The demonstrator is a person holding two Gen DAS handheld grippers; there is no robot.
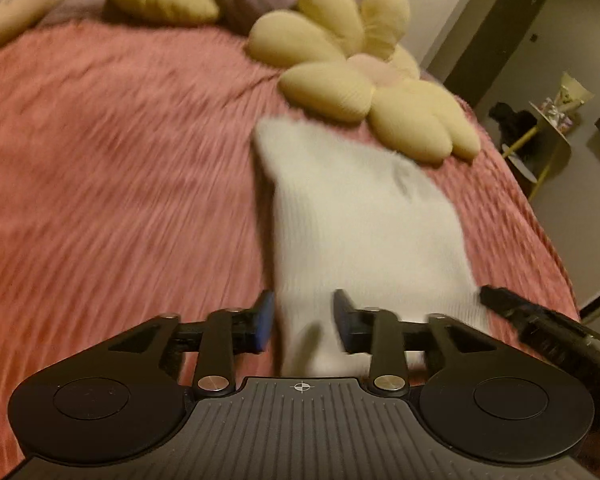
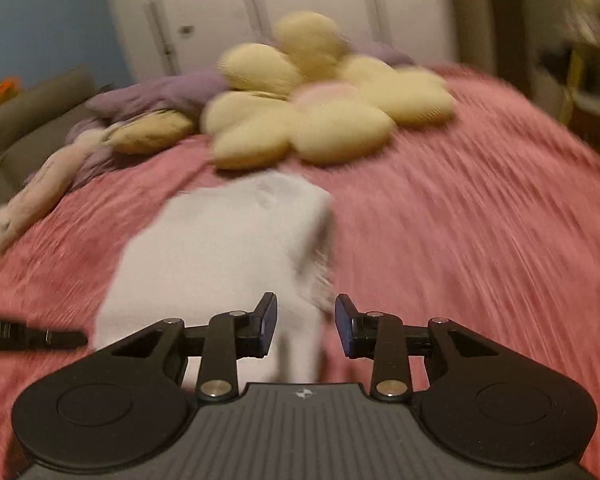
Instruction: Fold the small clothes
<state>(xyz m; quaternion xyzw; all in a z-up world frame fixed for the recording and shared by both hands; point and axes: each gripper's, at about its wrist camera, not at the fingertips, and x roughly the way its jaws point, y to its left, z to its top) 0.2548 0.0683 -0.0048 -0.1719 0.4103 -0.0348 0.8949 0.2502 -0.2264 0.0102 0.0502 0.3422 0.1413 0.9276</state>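
- Between the left gripper (image 1: 302, 320) jaws, left wrist view: near end of a white sock (image 1: 360, 220) runs through the gap. Jaws part open, pads look apart from the cloth, though blur leaves contact unsure. Rest of sock stretches ahead of the jaws on the pink bedspread (image 1: 120, 180), far end just short of a flower cushion (image 1: 352, 72).
- Right of those jaws: tip of the other gripper sits at the sock's right edge.
- Right wrist view: right gripper (image 2: 306, 328) jaws part open, blue pads clear. Sock (image 2: 228, 240) lies ahead and left; its right near corner trails into the gap, no pinch seen. Cushion (image 2: 320, 112) beyond.
- Step, as I judge it: both jaws at the near end, set to grip or just let go; can't tell which.
- Next call: pinch both near corners, lift, carry toward the far end, keep edges lined up.
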